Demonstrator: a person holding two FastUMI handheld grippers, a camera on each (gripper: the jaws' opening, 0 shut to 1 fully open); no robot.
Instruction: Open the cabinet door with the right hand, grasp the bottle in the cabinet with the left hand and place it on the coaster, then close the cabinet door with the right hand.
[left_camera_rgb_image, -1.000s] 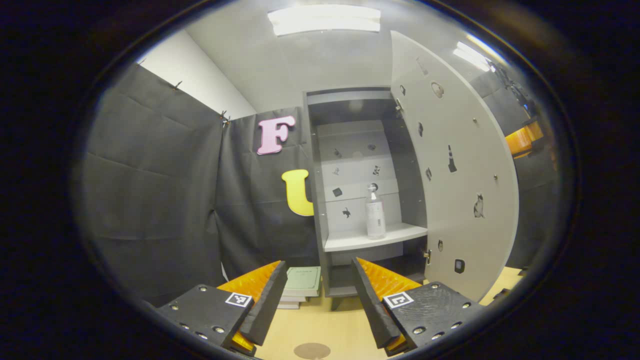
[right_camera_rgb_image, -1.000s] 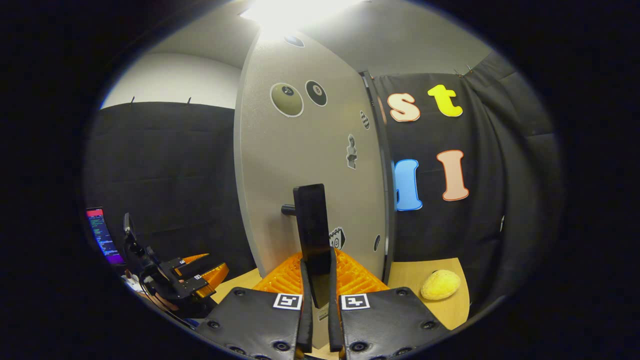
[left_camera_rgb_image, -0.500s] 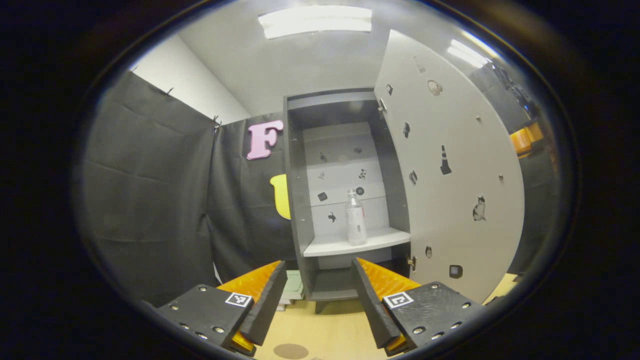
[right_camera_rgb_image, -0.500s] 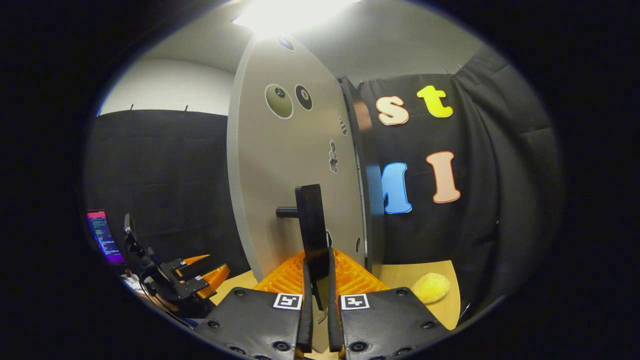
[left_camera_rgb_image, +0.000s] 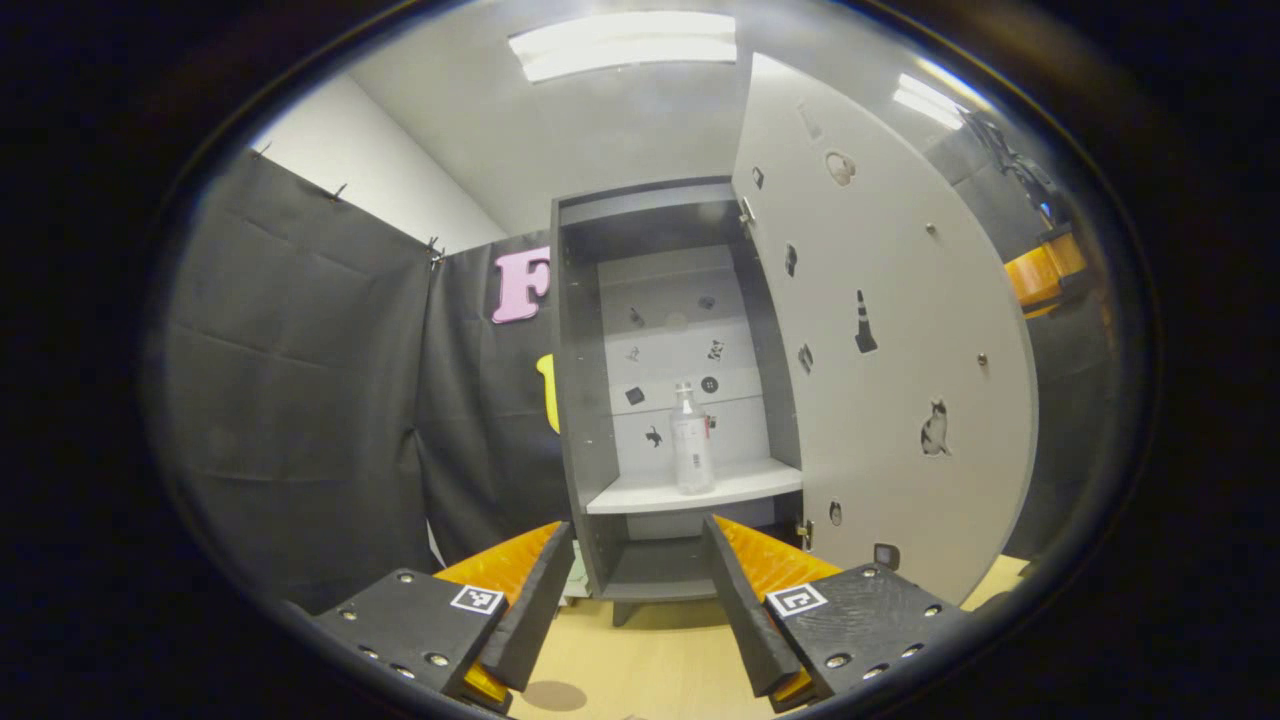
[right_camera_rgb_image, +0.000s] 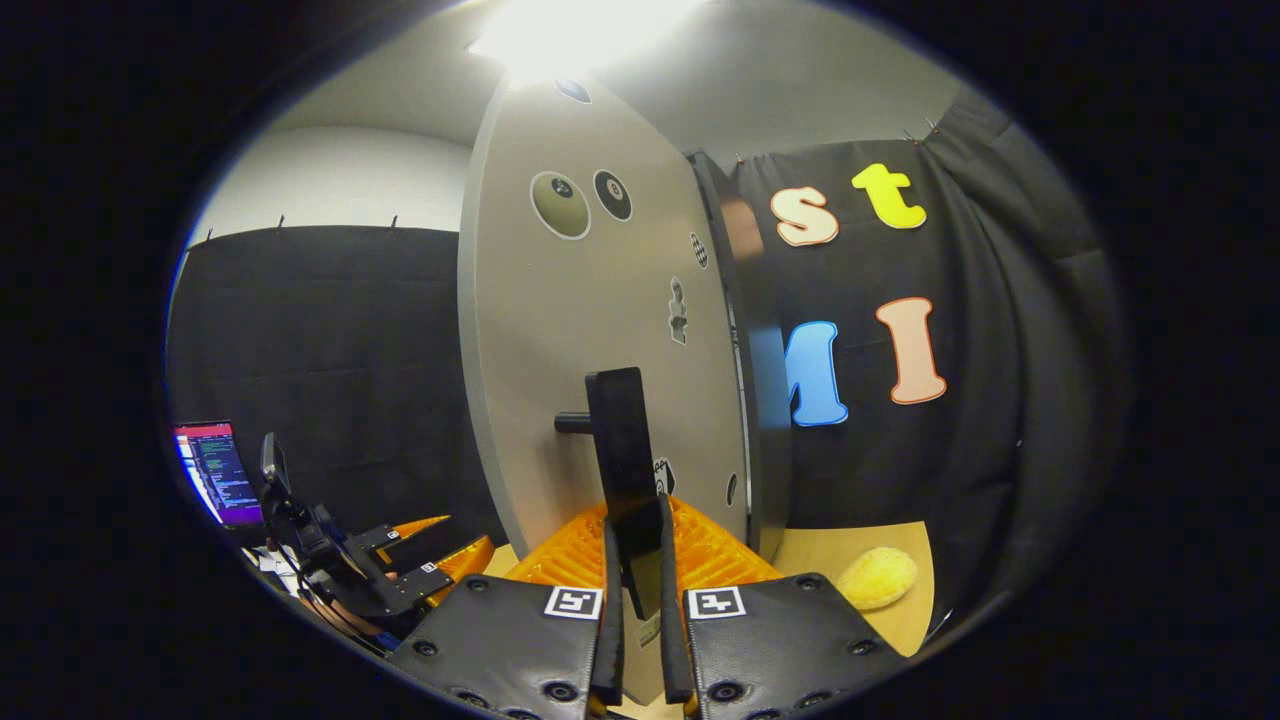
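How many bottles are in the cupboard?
1. One clear bottle stands upright on the middle shelf of the open cabinet. The space under the shelf is partly hidden behind the left gripper, so something could be there.

In the left gripper view the left gripper (left_camera_rgb_image: 640, 600) shows two flat black textured plates, each studded with round silver screw heads and marked with a small square black-and-white tag near its inner corner; ribbed orange plastic sits behind the long, tapering fingers (left_camera_rgb_image: 528, 610); in the right gripper view the right gripper (right_camera_rgb_image: 640, 600) has the same black screwed plates, paired square tags and ridged orange backing.
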